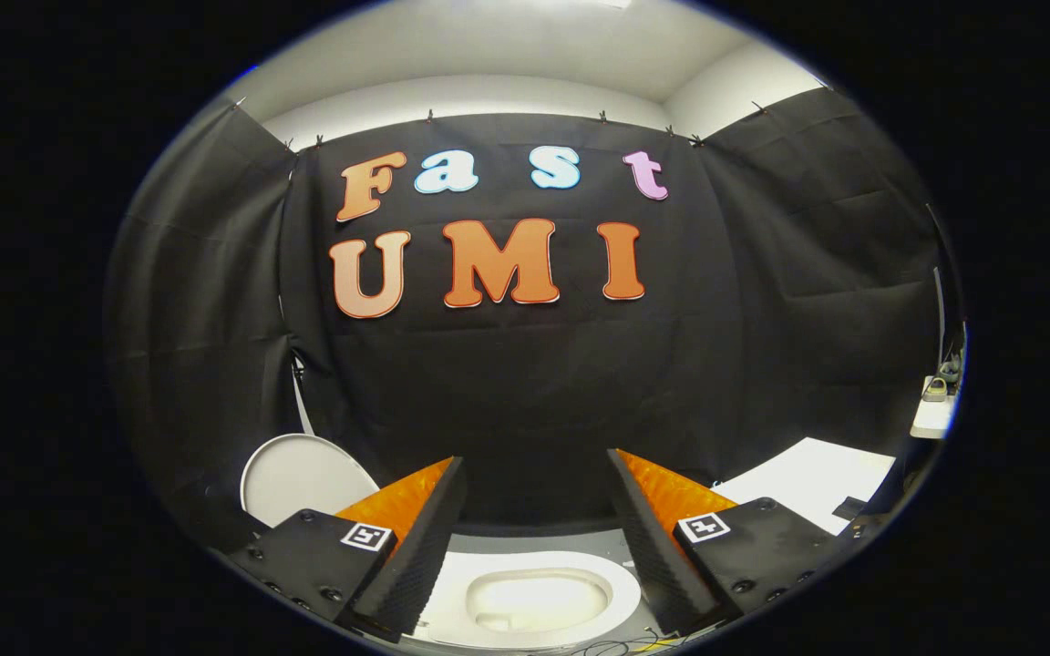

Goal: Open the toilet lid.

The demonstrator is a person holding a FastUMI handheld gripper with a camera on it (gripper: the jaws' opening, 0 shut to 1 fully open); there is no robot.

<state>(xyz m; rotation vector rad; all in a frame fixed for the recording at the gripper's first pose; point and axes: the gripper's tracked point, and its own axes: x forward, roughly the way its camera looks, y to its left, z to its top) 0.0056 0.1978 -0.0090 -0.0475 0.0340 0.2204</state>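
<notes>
Black cloth is hanging all round the booth, with a pale ceiling showing above it, and low down between the gripper's fingers a white toilet is sitting with its seat ring and bowl exposed. Off to the left, beyond the left finger, a round white lid is standing upright against the cloth; I judge that to be the toilet lid, already raised, though its hinge is hidden behind the gripper body.

If that reading is right, the main risk is the lid tipping forward and slamming down, should it be resting short of balance or get nudged by a finger swinging past. Loose cables near the base could also snag.

The claw is spread wide, holding nothing and touching nothing.
</notes>
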